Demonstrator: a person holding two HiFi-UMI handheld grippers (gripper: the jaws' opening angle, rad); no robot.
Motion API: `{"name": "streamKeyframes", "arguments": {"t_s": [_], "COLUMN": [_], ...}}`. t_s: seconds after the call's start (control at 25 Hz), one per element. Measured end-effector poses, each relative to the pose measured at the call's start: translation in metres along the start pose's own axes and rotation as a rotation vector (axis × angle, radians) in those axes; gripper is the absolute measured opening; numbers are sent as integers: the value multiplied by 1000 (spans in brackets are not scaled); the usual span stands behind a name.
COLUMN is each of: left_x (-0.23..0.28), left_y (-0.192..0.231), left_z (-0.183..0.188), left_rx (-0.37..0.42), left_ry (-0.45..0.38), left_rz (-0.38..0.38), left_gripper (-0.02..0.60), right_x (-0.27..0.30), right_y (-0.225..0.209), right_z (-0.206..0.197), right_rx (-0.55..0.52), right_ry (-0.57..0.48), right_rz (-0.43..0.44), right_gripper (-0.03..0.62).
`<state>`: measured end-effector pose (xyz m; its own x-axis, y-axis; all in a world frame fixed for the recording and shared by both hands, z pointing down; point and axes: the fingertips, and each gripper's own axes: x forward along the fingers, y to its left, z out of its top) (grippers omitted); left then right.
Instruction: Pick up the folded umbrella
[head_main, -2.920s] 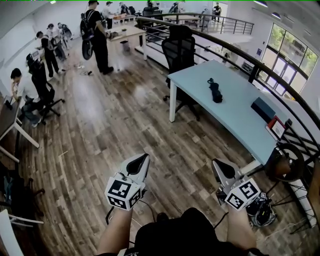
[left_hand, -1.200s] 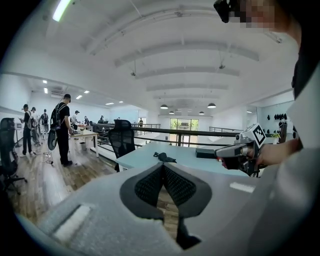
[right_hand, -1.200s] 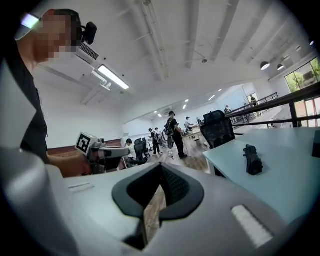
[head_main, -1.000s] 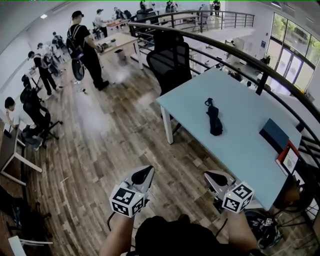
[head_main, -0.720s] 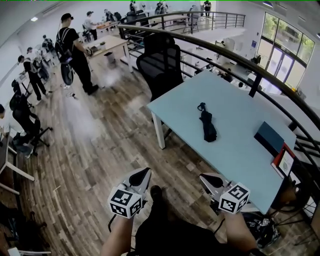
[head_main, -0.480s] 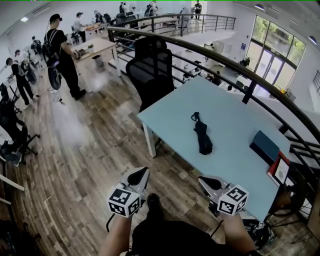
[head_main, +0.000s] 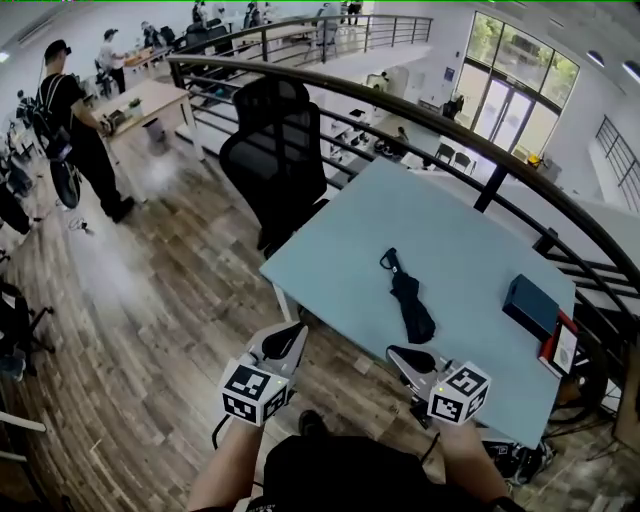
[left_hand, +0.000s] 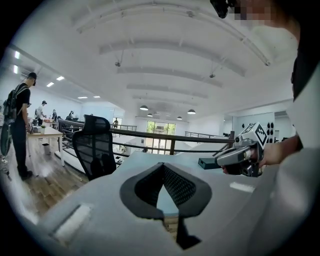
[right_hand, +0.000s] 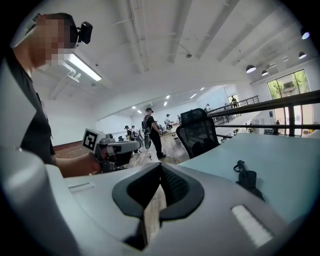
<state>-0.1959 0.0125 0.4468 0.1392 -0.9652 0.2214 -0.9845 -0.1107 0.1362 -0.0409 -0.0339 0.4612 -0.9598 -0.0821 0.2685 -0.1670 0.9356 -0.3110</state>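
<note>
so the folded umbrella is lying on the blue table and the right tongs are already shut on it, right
Not quite. The folded umbrella does lie on the blue table, but the right tongs are shut on nothing: the head view shows them short of the umbrella, near the table's edge.

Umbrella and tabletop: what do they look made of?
Folded umbrella: black fabric, probably a synthetic weave, matte with soft, bunched folds. The handle end looks like hard plastic.
Table: smooth pale blue-green top, likely laminate, uniform colour with a faint sheen.
</note>
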Motion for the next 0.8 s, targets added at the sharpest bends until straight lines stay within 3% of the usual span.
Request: {"name": "streamKeyframes", "arguments": {"t_s": [0.24, 0.44, 0.8], "left_x": [33, 58, 137], "left_y": [37, 42, 36], "left_z": [4, 1, 20], "left_rx": [15, 1, 9], "left_ry": [26, 42, 79], "left_rz": [-59, -83, -110], "left_gripper": [6, 6, 6], "right_x": [41, 48, 39], "right_y": [-16, -36, -120], "right_z": [14, 6, 27], "right_rx": [12, 48, 86], "right_ry": [-8, 9, -27], "right_rz": [-36, -51, -79], "right_gripper": [0, 0, 0]}}
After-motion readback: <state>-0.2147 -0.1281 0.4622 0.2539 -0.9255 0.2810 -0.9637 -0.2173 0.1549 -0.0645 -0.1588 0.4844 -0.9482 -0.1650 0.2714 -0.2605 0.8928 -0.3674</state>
